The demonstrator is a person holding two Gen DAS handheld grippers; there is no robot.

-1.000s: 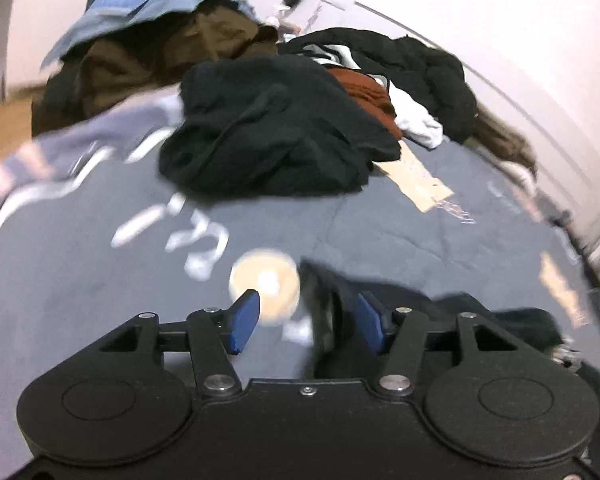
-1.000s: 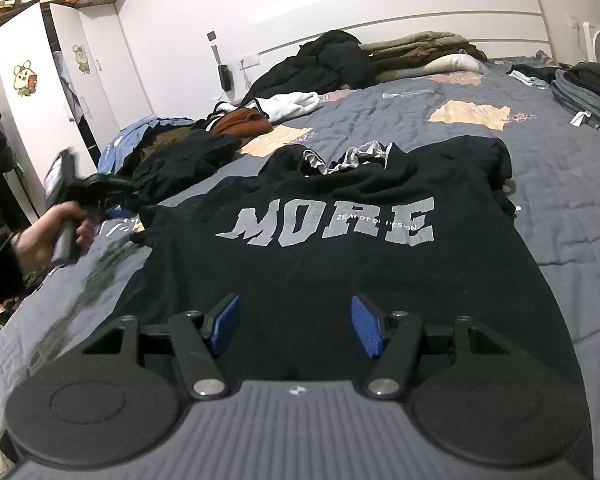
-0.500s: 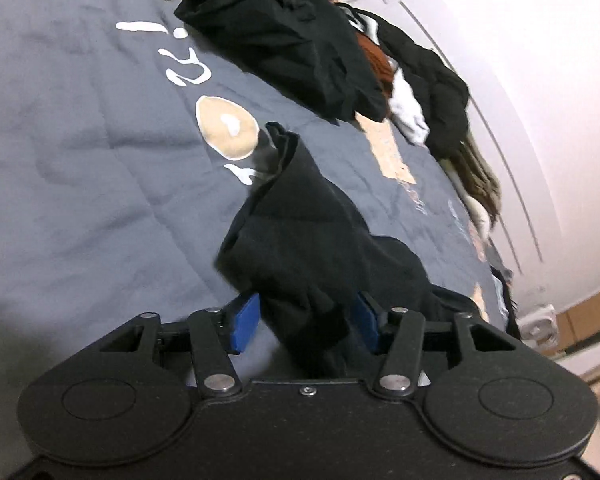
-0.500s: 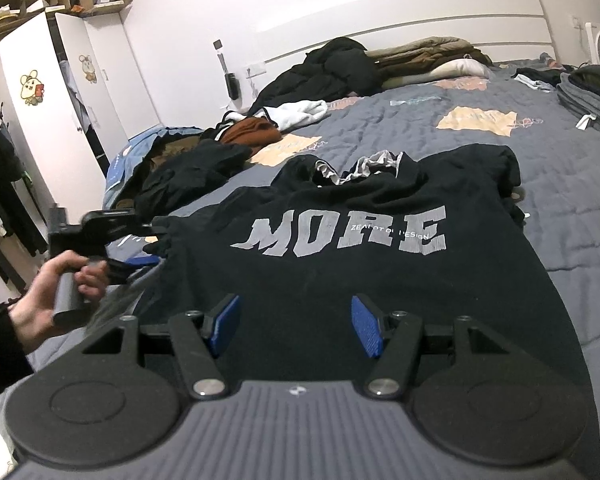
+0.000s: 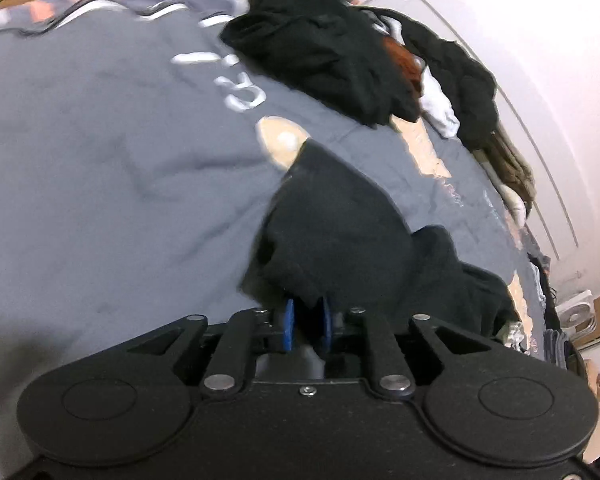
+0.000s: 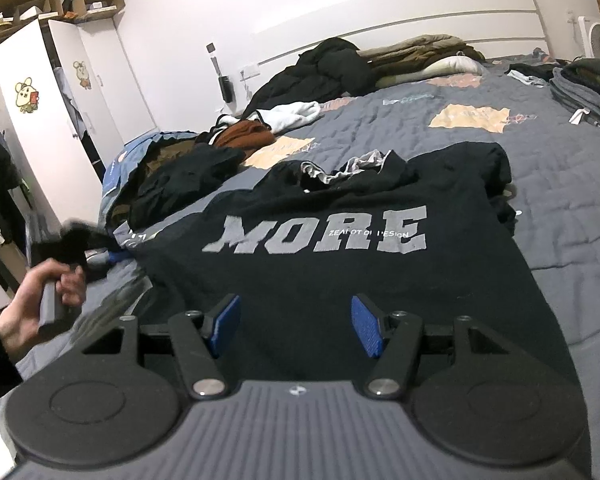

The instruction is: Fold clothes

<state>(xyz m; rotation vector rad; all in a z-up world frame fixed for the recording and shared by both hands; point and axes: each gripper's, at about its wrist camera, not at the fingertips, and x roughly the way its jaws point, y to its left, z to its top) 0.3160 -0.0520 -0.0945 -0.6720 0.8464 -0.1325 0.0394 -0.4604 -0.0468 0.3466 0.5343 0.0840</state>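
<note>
The left gripper (image 5: 307,326), wide open over the quilt (image 5: 100,160) a second ago, is now closing on the shirt's sleeve (image 5: 332,224).

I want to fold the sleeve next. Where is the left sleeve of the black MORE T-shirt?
In the left wrist view, the sleeve lies between the closing blue pads of the left gripper, on the grey bedspread.

The black T-shirt (image 6: 340,264) reads "MORE".
</note>
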